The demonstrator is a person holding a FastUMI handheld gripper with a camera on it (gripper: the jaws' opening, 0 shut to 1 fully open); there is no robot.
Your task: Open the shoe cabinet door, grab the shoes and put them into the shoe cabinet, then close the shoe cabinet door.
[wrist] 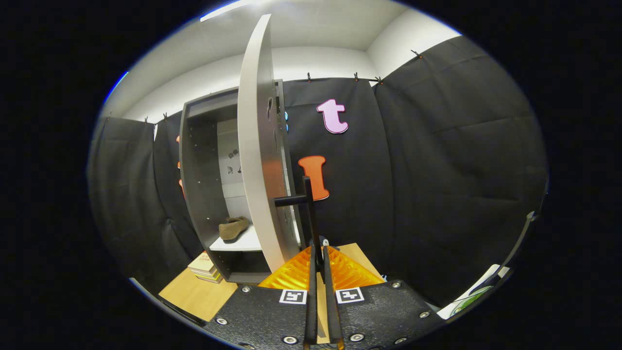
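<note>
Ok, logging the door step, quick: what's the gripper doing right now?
Gripper: fingers closed on the thin black bar handle of the open grey cabinet door.

No legible word, number or brand is recorded. Two square black-and-white coded markers are noted side by side on the body of the gripper, one behind each finger, the fingers being closed together on the upright bar of the door handle. Faint print is seen on the top cover of the stacked books at the shoe cabinet's foot, but it cannot be read.
</note>
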